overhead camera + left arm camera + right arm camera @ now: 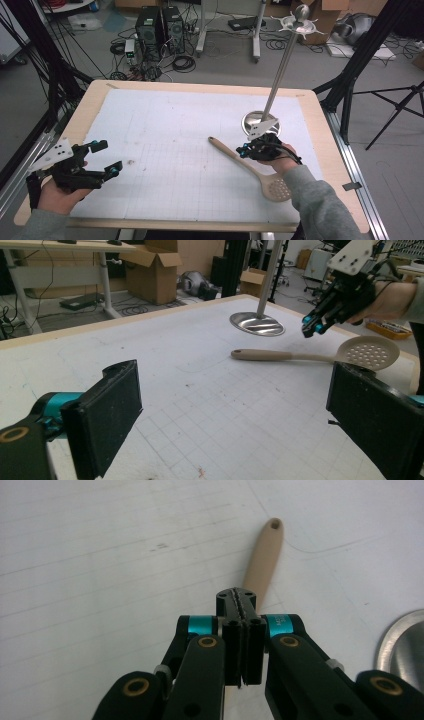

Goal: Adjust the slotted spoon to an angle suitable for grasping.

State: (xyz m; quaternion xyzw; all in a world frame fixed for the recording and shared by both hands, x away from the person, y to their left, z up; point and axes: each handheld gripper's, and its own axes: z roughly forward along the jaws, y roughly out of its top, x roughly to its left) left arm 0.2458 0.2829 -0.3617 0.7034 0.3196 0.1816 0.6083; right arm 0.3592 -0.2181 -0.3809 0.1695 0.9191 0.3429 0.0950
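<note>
My right gripper sits right of centre in the high view, its jaws pressed together with nothing between them. In the right gripper view the two black pads meet face to face at mid-frame, and the beige handle of the slotted spoon runs up from behind them toward the upper right of the frame; the closed tips hang above the handle rather than around it. The left gripper view catches that gripper at upper right, its teal-tipped jaws shut and lifted clear of the spoon below.

The slotted spoon lies flat on the white gridded mat, handle end toward the middle of the frame, perforated bowl toward the lower right beside my right sleeve. In the left gripper view it stretches across the upper middle, bowl to the right.

Just above my right hand in the high view stands the utensil stand, a round steel base with a tall pole leaning to the upper right and a hook ring at its top.

My left gripper rests at the lower left, jaws wide apart and empty, well apart from the spoon. Its own view shows the two pads at the bottom corners with bare mat between them.
</note>
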